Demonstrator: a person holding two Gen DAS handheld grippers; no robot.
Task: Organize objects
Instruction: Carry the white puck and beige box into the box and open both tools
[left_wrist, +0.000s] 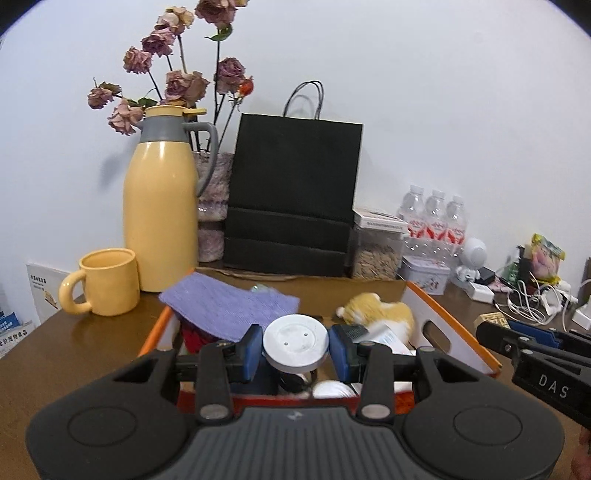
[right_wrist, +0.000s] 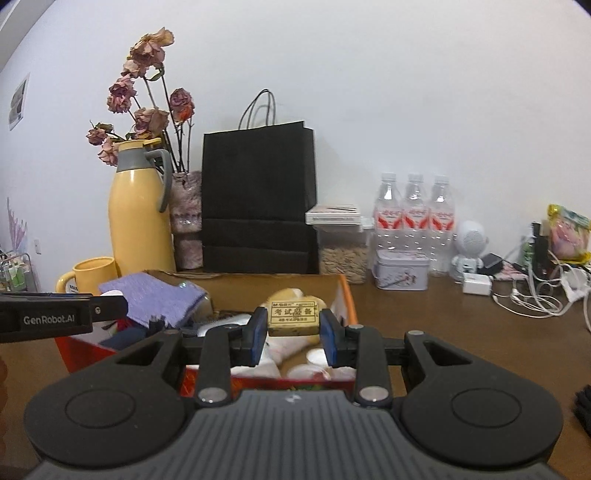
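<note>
White round lid (left_wrist: 295, 343) pinched in left tool (left_wrist: 295, 349), yellowed eraser (right_wrist: 293, 318) in right tool (right_wrist: 293, 332), both above orange box (left_wrist: 458, 332); next needs a free spot on desk (right_wrist: 443, 332).

Along the back wall a solid row blocks passage: a tall yellow thermos jug (left_wrist: 160, 206) at left, a black paper carrier bag (left_wrist: 293, 192) at centre, three clear water bottles (left_wrist: 436, 221) at right. A yellow ceramic mug (left_wrist: 107, 282) stands just beside the jug. The orange-rimmed open box (left_wrist: 454, 325) at lower centre is crowded, a purple knitted cloth (left_wrist: 229, 308) draped over its left corner. Bare brown tabletop (right_wrist: 461, 339) lies right of the box; tangled white cables (right_wrist: 532, 295), somewhat blurred, clutter the far right.
</note>
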